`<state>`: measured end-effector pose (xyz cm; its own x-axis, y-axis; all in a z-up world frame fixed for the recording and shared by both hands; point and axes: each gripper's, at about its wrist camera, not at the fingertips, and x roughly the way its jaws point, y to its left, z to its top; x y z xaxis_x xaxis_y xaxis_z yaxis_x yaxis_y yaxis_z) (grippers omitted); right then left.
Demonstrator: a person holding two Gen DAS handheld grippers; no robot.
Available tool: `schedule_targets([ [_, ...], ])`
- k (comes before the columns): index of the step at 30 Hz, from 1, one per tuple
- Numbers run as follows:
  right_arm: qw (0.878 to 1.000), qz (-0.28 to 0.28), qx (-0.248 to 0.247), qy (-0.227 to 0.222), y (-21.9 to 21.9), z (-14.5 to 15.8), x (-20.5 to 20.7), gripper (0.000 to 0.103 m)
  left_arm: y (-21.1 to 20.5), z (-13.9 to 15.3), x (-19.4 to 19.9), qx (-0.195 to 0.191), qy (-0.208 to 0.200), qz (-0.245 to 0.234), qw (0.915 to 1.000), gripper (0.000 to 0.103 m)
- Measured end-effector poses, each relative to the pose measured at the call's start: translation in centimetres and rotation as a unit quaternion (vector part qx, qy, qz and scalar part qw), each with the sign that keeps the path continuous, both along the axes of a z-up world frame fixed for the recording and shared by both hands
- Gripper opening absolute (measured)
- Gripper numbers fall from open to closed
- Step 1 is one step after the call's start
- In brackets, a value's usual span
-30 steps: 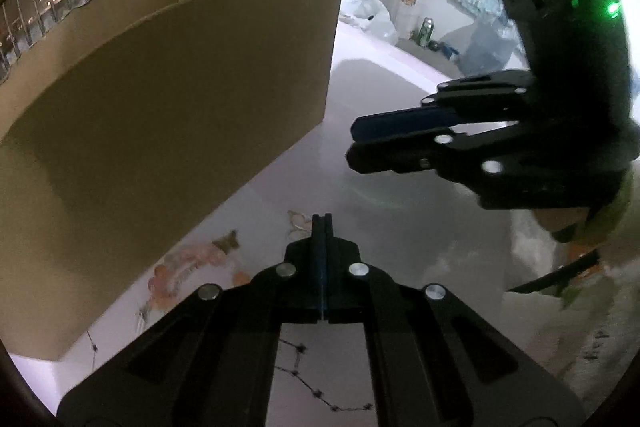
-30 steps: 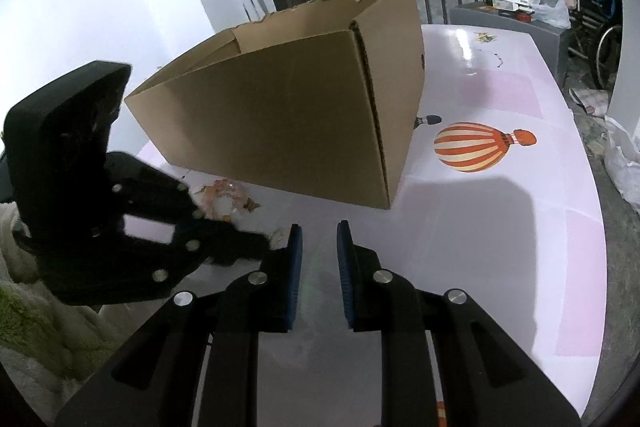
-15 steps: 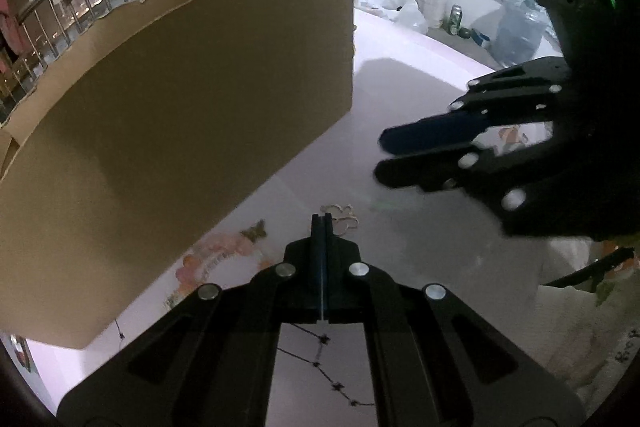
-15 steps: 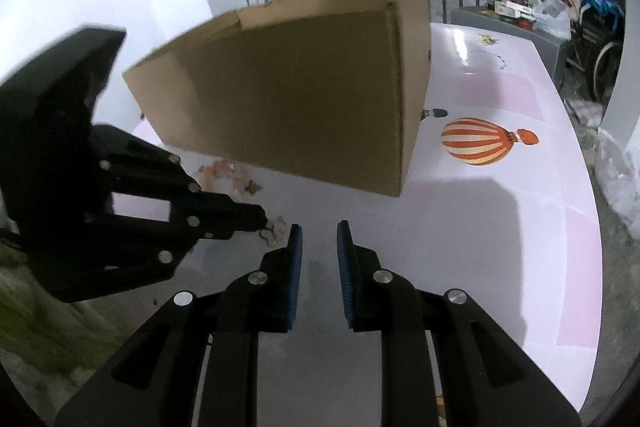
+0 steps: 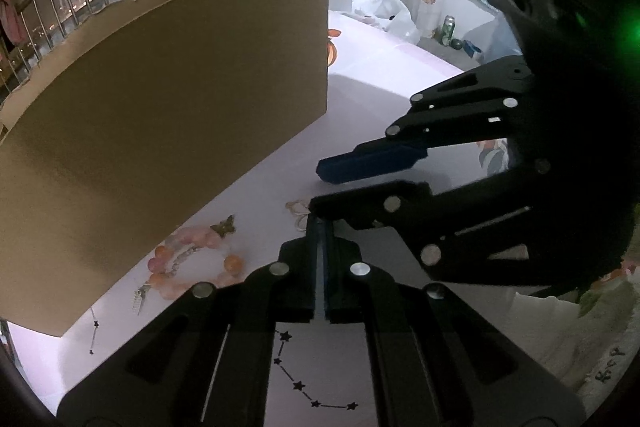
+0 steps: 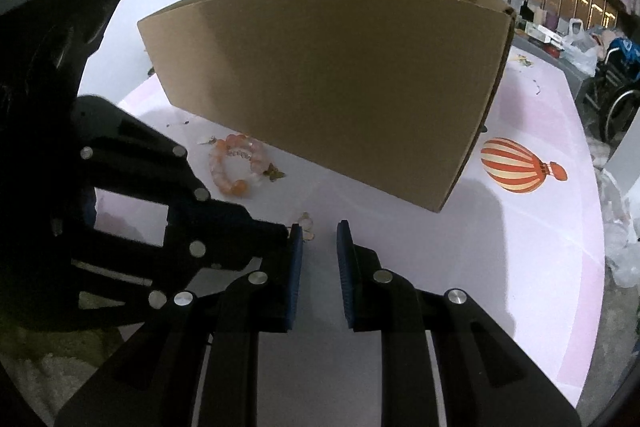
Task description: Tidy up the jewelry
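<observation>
A small pale ring-like jewelry piece [image 5: 297, 211] lies on the white table, also in the right wrist view [image 6: 307, 227]. My left gripper [image 5: 323, 223] is shut, its tip right beside the piece; whether it pinches it I cannot tell. My right gripper [image 6: 319, 233] is open, its left finger against the left gripper's tip [image 6: 276, 235], the piece just ahead of the gap. A pink and orange bead bracelet [image 5: 192, 259] with a butterfly charm lies beside the cardboard box [image 5: 168, 115], also in the right wrist view [image 6: 236, 167].
The open cardboard box [image 6: 340, 83] stands just behind the jewelry. A hot-air balloon print [image 6: 516, 167] marks the table to the right. A star constellation print [image 5: 300, 383] lies under the left gripper. Railing and clutter lie beyond the table.
Both grippers have drawn together over the small piece. The right gripper has opened a bit wider and swung left, bringing the bracelet into its view.
</observation>
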<state>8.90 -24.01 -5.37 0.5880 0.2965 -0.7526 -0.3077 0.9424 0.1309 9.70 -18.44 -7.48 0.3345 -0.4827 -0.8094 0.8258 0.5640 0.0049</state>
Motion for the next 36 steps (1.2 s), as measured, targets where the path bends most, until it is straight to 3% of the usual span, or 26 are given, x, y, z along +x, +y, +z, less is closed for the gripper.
schedule_targets([
  [3, 1.0, -0.009, 0.022, 0.0, -1.1, 0.4, -0.2, 0.018, 0.6, 0.3, 0.2, -0.014, 0.013, -0.005, 0.9998, 0.006],
  [7, 0.998, -0.02, 0.055, -0.006, -2.8, 1.0, -1.1, 0.018, 1.1, 0.8, 0.0, -0.015, -0.024, -0.027, 0.9992, 0.034],
  [8, 0.998, -0.023, 0.059, -0.007, -3.1, 1.1, -1.3, 0.018, 1.1, 1.0, 0.0, -0.015, -0.034, -0.036, 0.9986, 0.037],
  [13, 0.997, -0.034, 0.074, -0.006, -4.1, 0.9, -1.6, 0.018, 0.5, 0.8, 0.5, 0.012, -0.051, -0.096, 0.994, 0.037],
  [19, 0.996, -0.039, 0.086, -0.009, -4.2, 0.6, -1.3, 0.018, -0.4, 0.3, 1.3, 0.04, -0.036, -0.151, 0.9871, 0.036],
  [24, 0.995, -0.044, 0.09, -0.011, -4.5, 0.4, -1.3, 0.018, -0.3, 0.3, 2.7, 0.037, 0.011, -0.151, 0.9877, 0.028],
  [30, 0.994, -0.048, 0.095, -0.014, -4.5, 0.3, -1.6, 0.018, -0.9, 0.5, 2.9, 0.053, 0.018, -0.147, 0.9875, 0.025],
  [32, 0.994, -0.047, 0.095, -0.015, -4.4, 0.3, -1.7, 0.018, -1.2, 0.6, 2.8, 0.059, 0.016, -0.15, 0.9868, 0.019],
  [36, 0.994, -0.047, 0.094, -0.017, -4.3, 0.4, -1.7, 0.018, -2.1, 0.5, 2.3, 0.065, 0.014, -0.149, 0.9865, 0.019],
])
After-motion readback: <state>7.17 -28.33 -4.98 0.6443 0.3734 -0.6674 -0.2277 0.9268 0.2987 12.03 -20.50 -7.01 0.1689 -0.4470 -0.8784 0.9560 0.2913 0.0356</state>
